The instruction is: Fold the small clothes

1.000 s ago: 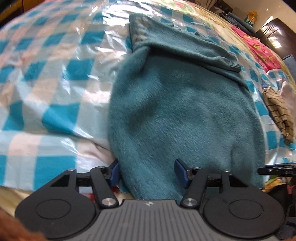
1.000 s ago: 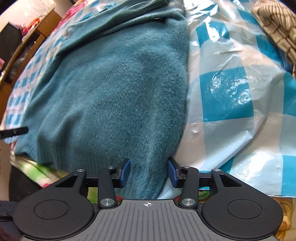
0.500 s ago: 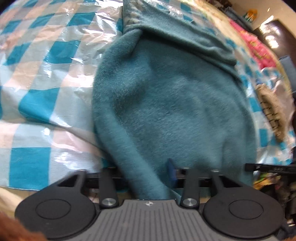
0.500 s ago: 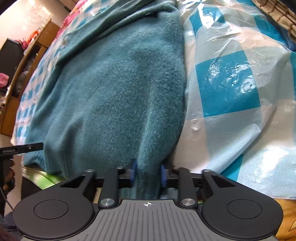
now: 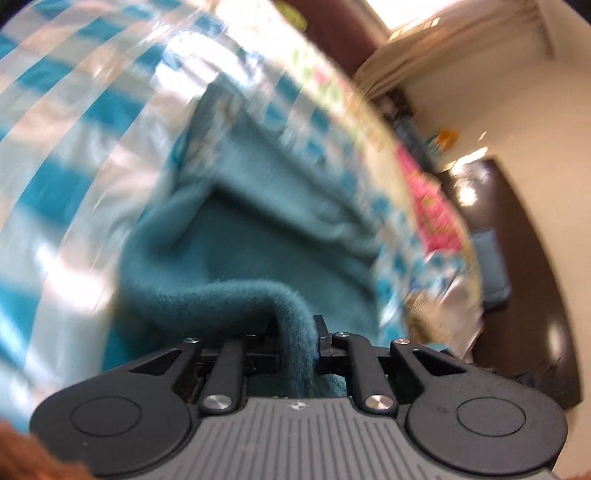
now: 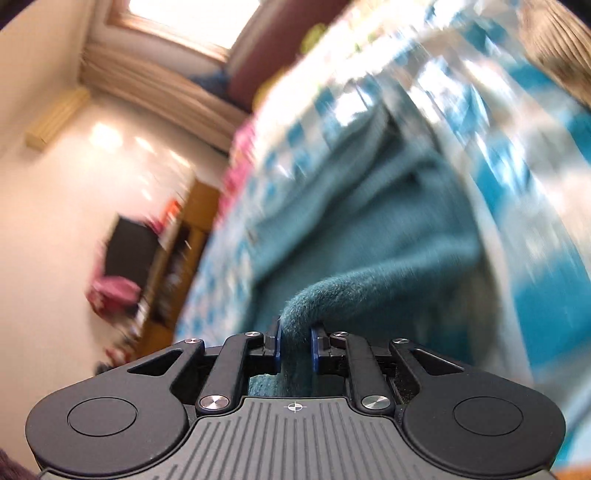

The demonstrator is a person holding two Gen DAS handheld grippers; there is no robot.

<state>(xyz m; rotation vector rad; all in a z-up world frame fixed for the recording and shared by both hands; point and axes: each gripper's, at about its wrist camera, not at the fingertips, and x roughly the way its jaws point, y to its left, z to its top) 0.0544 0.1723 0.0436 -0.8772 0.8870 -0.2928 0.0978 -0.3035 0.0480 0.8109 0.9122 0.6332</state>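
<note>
A fuzzy teal sweater (image 5: 258, 229) lies on a blue-and-white checked plastic sheet (image 5: 74, 147) over a bed. In the left wrist view my left gripper (image 5: 297, 332) is shut on a raised fold of the sweater's near hem. In the right wrist view the same sweater (image 6: 388, 229) runs away from me, and my right gripper (image 6: 295, 343) has its jaws closing with the blue pads pressing the lifted hem between them. Both views are blurred by motion and tilted. The pinched hem arches up off the sheet (image 6: 535, 184).
A striped brown garment (image 6: 561, 55) lies at the sheet's far right corner. Pink fabric (image 5: 432, 199) and a dark cabinet (image 5: 517, 258) sit beyond the bed's far side. A wooden shelf unit (image 6: 184, 240) and a curtained window (image 6: 192, 18) stand by the wall.
Both grippers went from open around the sweater's hem to shut on it. Both then lifted and rolled, raising the hem off the sheet and bringing the room walls into view.
</note>
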